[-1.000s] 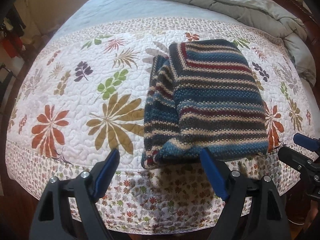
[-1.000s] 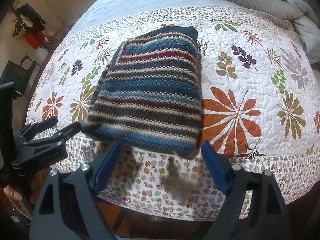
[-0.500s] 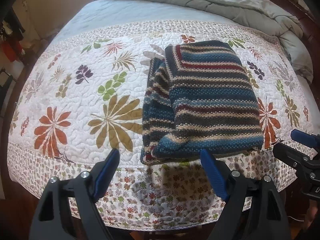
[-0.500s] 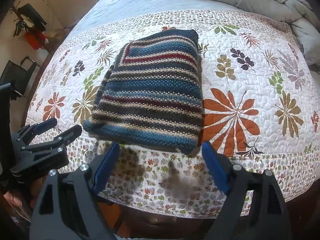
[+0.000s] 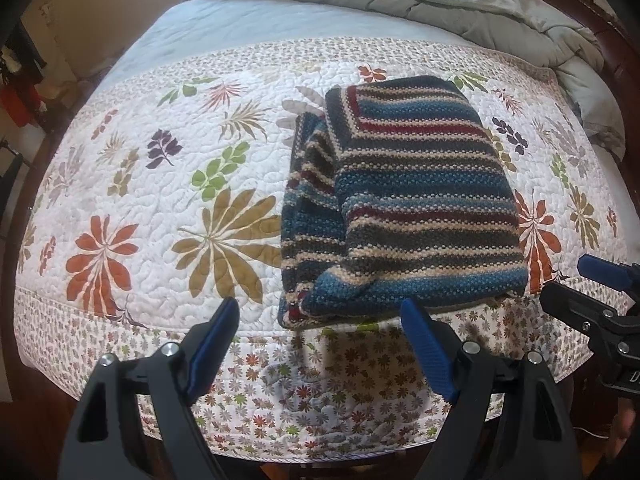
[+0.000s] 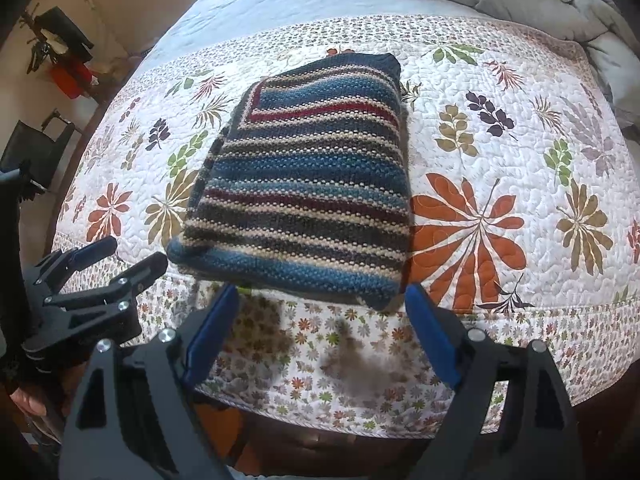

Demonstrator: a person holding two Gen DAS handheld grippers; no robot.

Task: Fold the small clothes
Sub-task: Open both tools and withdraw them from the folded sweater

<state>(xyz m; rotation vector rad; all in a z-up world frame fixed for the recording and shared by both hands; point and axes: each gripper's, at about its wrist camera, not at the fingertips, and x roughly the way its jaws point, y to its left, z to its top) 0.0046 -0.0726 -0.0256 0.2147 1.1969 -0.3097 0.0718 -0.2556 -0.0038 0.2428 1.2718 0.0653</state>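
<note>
The bed (image 5: 168,52) carries a floral quilt (image 5: 132,184) with a grey comforter (image 5: 460,8) bunched at its far end. A folded striped knit sweater (image 5: 404,196) lies on the quilt near the front edge (stripes blue, red, cream). Left gripper (image 5: 320,344) and right gripper (image 6: 322,336) hang just short of it, jaws wide, empty.
</note>
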